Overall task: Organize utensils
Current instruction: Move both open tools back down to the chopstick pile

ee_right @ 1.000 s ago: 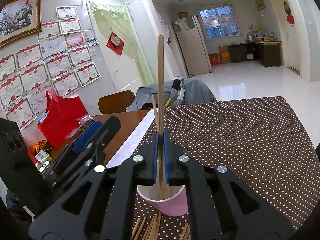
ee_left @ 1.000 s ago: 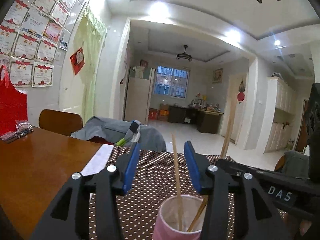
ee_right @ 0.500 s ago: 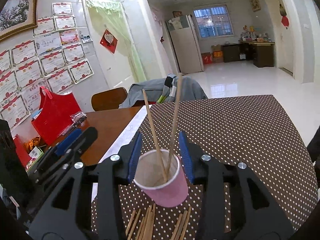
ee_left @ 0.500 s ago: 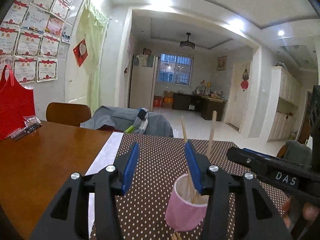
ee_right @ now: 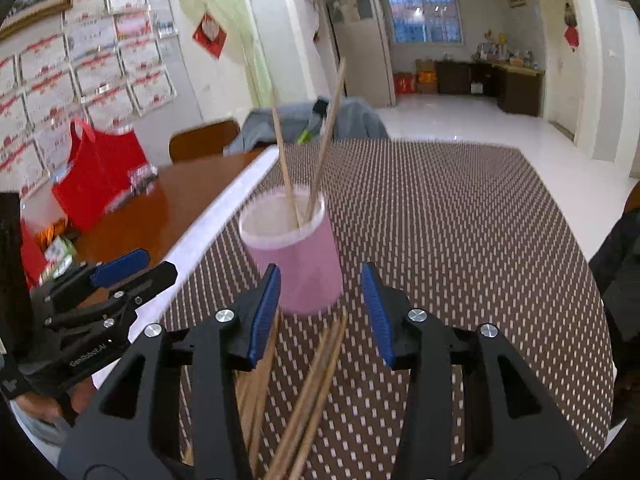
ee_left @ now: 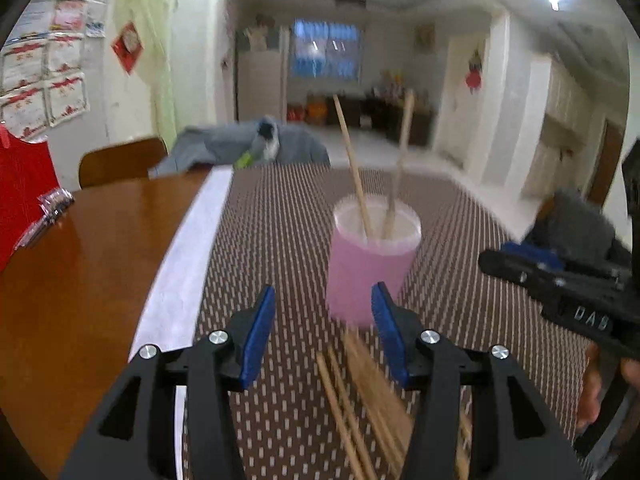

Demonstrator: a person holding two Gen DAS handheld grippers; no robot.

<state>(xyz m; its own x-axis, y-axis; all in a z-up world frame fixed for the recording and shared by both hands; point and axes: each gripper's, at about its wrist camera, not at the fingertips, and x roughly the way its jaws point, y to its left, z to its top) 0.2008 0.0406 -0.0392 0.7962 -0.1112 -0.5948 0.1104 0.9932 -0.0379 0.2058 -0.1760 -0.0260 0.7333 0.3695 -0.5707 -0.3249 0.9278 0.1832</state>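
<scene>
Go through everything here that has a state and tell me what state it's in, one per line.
left gripper: open, empty, hovering over the loose chopsticks.
right gripper: open, empty, hovering over the loose chopsticks.
pink cup: upright on the dotted mat, two chopsticks inside.
chopsticks in cup: standing, leaning apart.
loose chopsticks: lying on the mat in front of the cup.

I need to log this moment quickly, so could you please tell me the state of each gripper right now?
Left gripper: open, holding nothing.
Right gripper: open, holding nothing.
</scene>
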